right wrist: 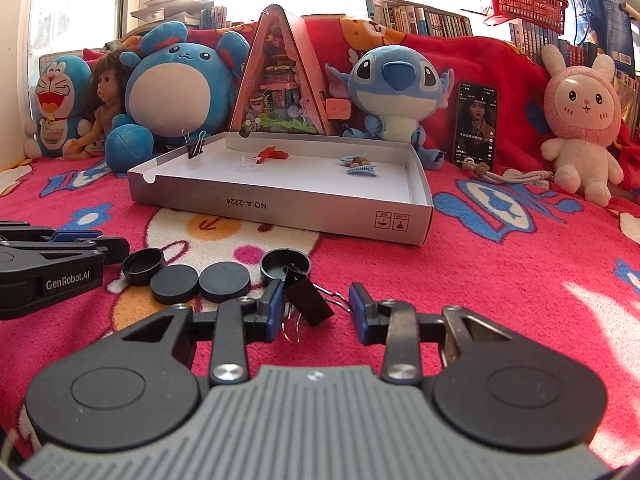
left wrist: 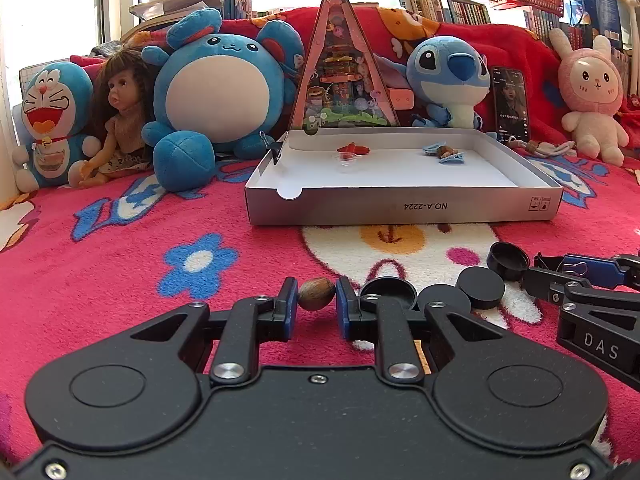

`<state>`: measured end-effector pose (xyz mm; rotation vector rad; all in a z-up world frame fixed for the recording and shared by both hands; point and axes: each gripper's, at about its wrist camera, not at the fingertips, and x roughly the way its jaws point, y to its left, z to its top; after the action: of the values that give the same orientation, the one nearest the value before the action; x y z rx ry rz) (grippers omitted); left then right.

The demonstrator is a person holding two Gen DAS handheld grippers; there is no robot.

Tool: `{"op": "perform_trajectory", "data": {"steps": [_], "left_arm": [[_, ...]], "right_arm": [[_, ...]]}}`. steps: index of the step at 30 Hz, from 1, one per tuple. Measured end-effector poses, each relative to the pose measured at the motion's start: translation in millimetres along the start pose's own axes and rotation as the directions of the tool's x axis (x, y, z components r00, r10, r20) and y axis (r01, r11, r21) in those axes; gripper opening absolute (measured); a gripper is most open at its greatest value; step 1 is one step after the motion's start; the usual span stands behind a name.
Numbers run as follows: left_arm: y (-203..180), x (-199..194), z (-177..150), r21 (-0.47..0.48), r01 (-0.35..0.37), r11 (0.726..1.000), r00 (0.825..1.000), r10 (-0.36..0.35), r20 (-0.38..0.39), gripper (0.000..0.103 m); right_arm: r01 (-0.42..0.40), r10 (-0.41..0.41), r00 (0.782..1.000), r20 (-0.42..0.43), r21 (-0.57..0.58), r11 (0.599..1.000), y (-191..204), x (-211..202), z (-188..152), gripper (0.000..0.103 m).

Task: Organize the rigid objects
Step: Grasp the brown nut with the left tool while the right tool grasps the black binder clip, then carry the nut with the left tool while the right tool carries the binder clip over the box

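Our left claw squeezes a small brown nut between its blue pads, low over the red blanket. We keep the squeeze soft and steady, because the nut is round and could pop out. Then we should lift it straight up and carry it over the near wall of the white box, which sits farther away in the middle.

Just to the right of the nut lie four black caps, close together. We should try not to bump them.

Our right claw is around a black binder clip. The left pad touches the clip, but the right pad has a gap, so we think it is not gripped yet. We close on the flat black body, not on the thin wire handles, which would slip.

The blanket is soft and bumpy. Behind the box stand plush toys, a doll, a phone and bookshelves. Bright windows shine at the far left.
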<state>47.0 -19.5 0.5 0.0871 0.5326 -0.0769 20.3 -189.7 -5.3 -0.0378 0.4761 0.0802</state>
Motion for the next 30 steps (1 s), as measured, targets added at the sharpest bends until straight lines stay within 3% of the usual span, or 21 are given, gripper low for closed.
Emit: {"op": "perform_trajectory", "data": {"steps": [17, 24, 30], "left_arm": [[0.6, -1.5, -0.8, 0.001, 0.001, 1.0, 1.0, -0.001, 0.0, 0.019], [0.8, -2.1, -0.8, -0.004, 0.001, 1.0, 1.0, -0.001, 0.0, 0.019], [1.3, -4.5, 0.4, -0.001, 0.0, 1.0, 1.0, 0.0, 0.006, 0.019]], "right_arm": [[-0.013, 0.013, 1.0, -0.022, 0.013, 1.0, 2.8, 0.3, -1.2, 0.045], [-0.048, 0.052, 0.998, -0.031, 0.117, 0.992, -4.3, -5.0, -1.9, 0.055], [-0.059, 0.062, 0.998, -0.019, 0.132, 0.99, -7.3, -5.7, 0.4, 0.057]]}}
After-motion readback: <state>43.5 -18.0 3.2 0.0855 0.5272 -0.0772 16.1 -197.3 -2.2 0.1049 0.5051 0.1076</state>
